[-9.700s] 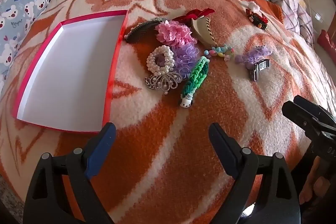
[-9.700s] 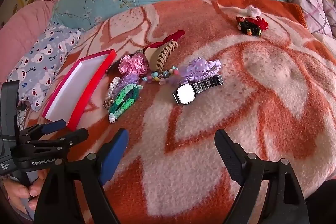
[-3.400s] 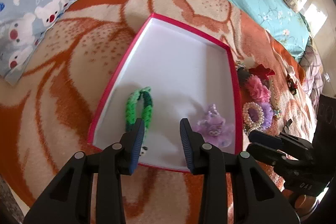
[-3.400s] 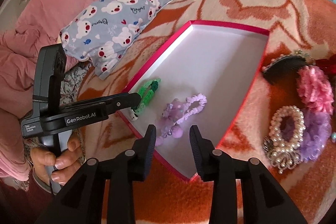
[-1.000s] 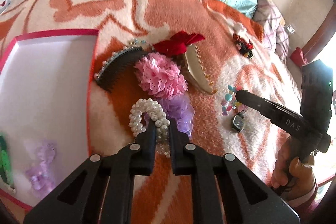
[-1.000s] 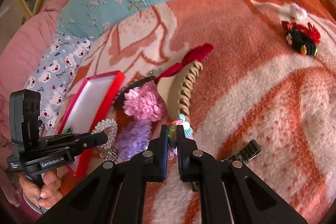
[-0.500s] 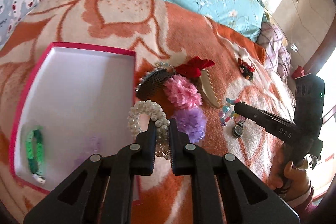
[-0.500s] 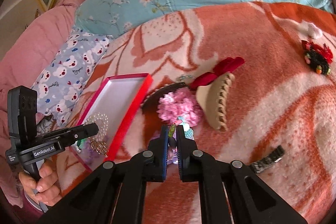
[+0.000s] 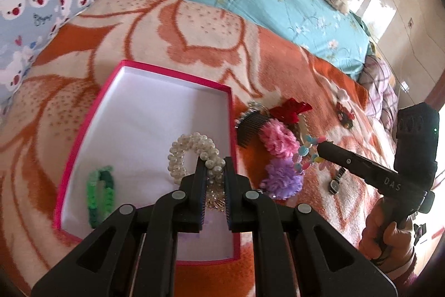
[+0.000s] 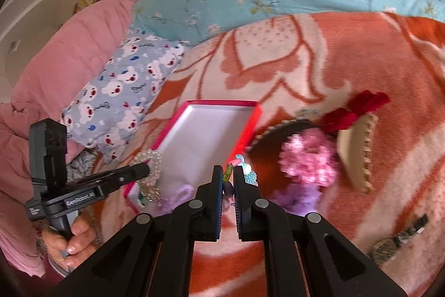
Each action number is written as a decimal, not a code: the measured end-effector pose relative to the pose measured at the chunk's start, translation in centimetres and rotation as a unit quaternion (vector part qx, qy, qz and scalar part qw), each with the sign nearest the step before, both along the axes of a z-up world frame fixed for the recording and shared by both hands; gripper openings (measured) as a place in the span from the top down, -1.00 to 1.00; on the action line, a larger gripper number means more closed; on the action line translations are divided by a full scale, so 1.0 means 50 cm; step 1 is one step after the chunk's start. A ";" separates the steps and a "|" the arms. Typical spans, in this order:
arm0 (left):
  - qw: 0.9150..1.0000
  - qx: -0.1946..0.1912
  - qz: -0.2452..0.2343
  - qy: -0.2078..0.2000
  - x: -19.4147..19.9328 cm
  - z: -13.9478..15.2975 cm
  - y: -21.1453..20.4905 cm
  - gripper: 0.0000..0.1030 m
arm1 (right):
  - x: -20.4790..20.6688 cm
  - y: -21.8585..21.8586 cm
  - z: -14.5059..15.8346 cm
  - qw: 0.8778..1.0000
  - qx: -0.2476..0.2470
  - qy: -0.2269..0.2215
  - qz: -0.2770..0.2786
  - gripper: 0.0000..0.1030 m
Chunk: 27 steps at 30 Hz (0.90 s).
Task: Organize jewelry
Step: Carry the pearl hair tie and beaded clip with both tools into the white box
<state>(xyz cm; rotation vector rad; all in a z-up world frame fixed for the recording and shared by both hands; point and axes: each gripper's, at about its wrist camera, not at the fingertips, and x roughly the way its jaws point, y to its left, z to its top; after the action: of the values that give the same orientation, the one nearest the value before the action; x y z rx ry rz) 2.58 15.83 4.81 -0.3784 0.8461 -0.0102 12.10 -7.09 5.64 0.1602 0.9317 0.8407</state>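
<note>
My left gripper [image 9: 212, 162] is shut on a pearl bracelet [image 9: 189, 149] with a rhinestone charm and holds it over the red-rimmed white box [image 9: 155, 113]. A green braided band [image 9: 101, 192] lies in the box; a purple scrunchie in it is mostly hidden. My right gripper [image 10: 228, 171] is shut on a pastel bead bracelet [image 10: 244, 171] and holds it above the blanket beside the box's right rim [image 10: 247, 127]. In the left wrist view the beads [image 9: 307, 149] hang from the right gripper's tip [image 9: 319, 149].
On the orange and cream blanket [image 9: 200, 27] right of the box lie a black comb [image 9: 250, 127], a pink scrunchie [image 9: 278, 141], a purple scrunchie [image 9: 282, 178], a red bow [image 9: 292, 109], a beige claw clip [image 10: 358, 152], a watch [image 10: 389, 244] and a small red hair tie [image 9: 345, 116].
Both grippers have lifted their bracelets and moved left. The pearl bracelet now hangs over the box, and the bead bracelet has come closer to its right rim.
</note>
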 end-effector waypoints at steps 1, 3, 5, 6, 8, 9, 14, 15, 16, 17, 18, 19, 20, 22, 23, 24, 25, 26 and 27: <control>1.000 0.001 0.003 0.000 -0.004 0.000 0.005 0.83 | -0.001 0.011 -0.001 1.000 0.001 0.001 0.005 0.87; 1.000 0.003 0.012 0.002 -0.006 -0.004 0.020 0.83 | -0.002 0.035 -0.005 1.000 0.004 0.005 0.015 0.87; 1.000 0.005 0.018 0.004 -0.006 -0.006 0.034 0.83 | -0.004 0.058 -0.011 1.000 0.008 0.010 0.023 0.87; 1.000 0.007 0.022 0.005 -0.006 -0.008 0.041 0.83 | -0.004 0.073 -0.016 0.999 0.010 0.013 0.028 0.87; 1.000 0.008 0.027 0.006 -0.006 -0.012 0.053 0.83 | -0.005 0.095 -0.023 0.999 0.010 0.017 0.037 0.87; 0.999 0.010 0.031 0.008 -0.005 -0.015 0.062 0.83 | -0.006 0.107 -0.028 0.999 0.010 0.019 0.041 0.87; 0.999 0.014 0.044 0.015 0.003 -0.033 0.098 0.83 | -0.005 0.169 -0.050 0.998 0.007 0.028 0.060 0.87; 0.999 0.015 0.046 0.017 0.005 -0.036 0.104 0.83 | -0.003 0.180 -0.055 0.998 0.007 0.030 0.063 0.87; 0.999 0.015 0.048 0.019 0.006 -0.041 0.111 0.83 | 0.000 0.189 -0.060 0.997 0.005 0.031 0.064 0.87; 0.998 0.015 0.049 0.021 0.009 -0.046 0.117 0.83 | 0.002 0.197 -0.065 0.997 0.003 0.033 0.065 0.87; 0.998 0.014 0.051 0.023 0.012 -0.052 0.124 0.83 | 0.006 0.206 -0.073 0.997 0.002 0.035 0.067 0.87; 0.998 0.013 0.053 0.026 0.013 -0.058 0.128 0.83 | 0.009 0.214 -0.078 0.997 0.001 0.037 0.068 0.87; 0.998 0.011 0.055 0.029 0.016 -0.065 0.134 0.83 | 0.012 0.220 -0.083 0.997 -0.001 0.037 0.068 0.87; 0.998 0.008 0.058 0.037 0.022 -0.081 0.143 0.83 | 0.017 0.234 -0.096 0.997 -0.005 0.042 0.071 0.87; 0.997 0.005 0.059 0.041 0.025 -0.089 0.147 0.83 | 0.018 0.240 -0.103 0.996 -0.008 0.044 0.072 0.87; 0.997 0.004 0.059 0.045 0.027 -0.096 0.149 0.83 | 0.020 0.246 -0.111 0.996 -0.012 0.047 0.073 0.87; 0.997 0.003 0.059 0.049 0.029 -0.104 0.151 0.83 | 0.021 0.250 -0.117 0.996 -0.015 0.049 0.074 0.87; 0.997 0.001 0.059 0.052 0.031 -0.110 0.152 0.83 | 0.022 0.254 -0.124 0.996 -0.018 0.051 0.075 0.87; 0.997 -0.001 0.059 0.054 0.032 -0.116 0.154 0.83 | 0.023 0.256 -0.132 0.995 -0.022 0.055 0.076 0.87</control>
<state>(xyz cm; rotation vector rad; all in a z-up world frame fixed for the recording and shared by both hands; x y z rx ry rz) 4.16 23.52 -0.99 -0.4333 0.9287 0.1204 13.24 5.73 -0.98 0.0984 1.0742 0.9573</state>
